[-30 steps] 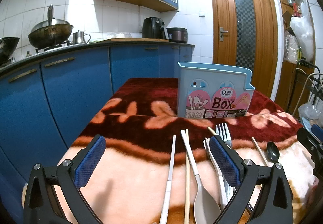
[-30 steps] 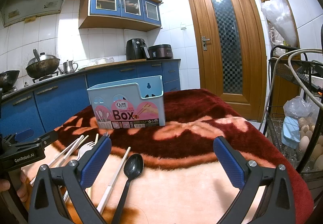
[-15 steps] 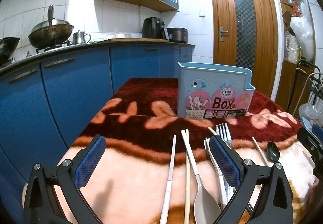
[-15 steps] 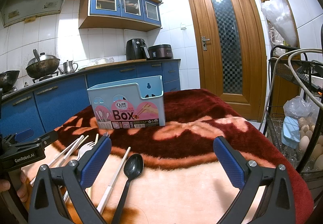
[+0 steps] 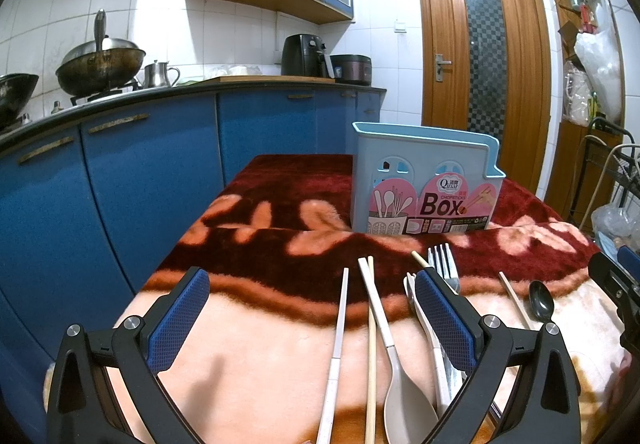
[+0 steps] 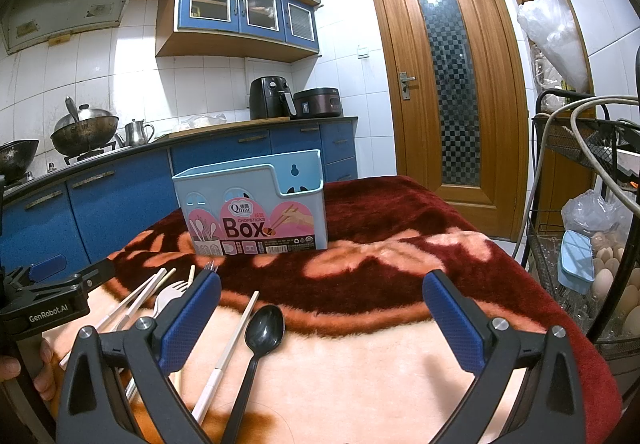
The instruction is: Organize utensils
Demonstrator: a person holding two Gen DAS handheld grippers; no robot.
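My left tool (image 5: 312, 308) hangs low over the desk with its blue-padded fingers spread wide, gripping nothing. My right tool (image 6: 322, 308) is spread just as wide, also with nothing in its grip. Both sit above the fuzzy dark-red and peach blanket (image 6: 380, 356) that covers the desk.

The utensils lie loose on the blanket in front of me. In the left view, a white chopstick (image 5: 338, 336) lies between my left tool's fingers, and beside it a pale wooden chopstick (image 5: 371, 356) crosses a beige plastic spoon (image 5: 404, 404) whose bowl points toward me. Just right of those, partly hidden behind my right-hand pad, are a white plastic fork (image 5: 424, 324) and a metal fork (image 5: 442, 264) with its tines pointing toward the box. Farther right lie another wooden chopstick (image 5: 514, 300) and a black spoon (image 5: 541, 306).

In the right view that black spoon (image 6: 262, 336) rests between my right tool's fingers near the left pad, with a white and pink chopstick (image 6: 232, 344) just beside it.

The light-blue plastic utensil holder with a pink "Box" label (image 6: 252, 203) stands upright further back on the blanket, well apart from the utensils. I cannot see into it.
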